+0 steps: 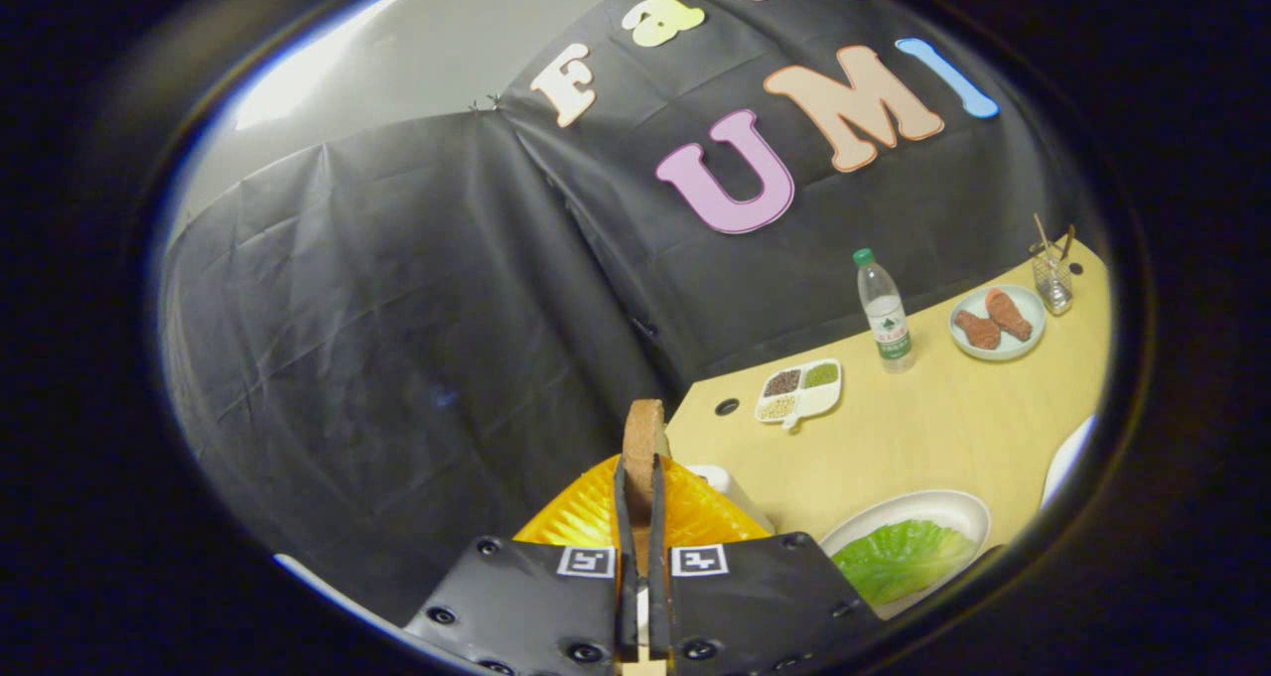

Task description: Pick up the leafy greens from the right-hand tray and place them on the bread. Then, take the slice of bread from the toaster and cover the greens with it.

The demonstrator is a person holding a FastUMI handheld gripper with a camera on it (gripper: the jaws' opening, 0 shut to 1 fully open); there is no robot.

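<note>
Gripper (640, 517) fingers pinched tight on thin brown bread slice (643, 438), edge-on above ribbed orange toaster (596, 512) — green leafy lettuce (899, 557) beside, on white oval plate (953, 505) (bread beneath hidden). Risk: narrow grip lets slice twist or slip — landing askew off greens

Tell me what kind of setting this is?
Likely a staged kitchen-style demo booth, not a real kitchen: black cloth wall behind a light wooden table set with food props, such as a plate of drumsticks and a water bottle. The gripper is shut on a bread slice.
</note>
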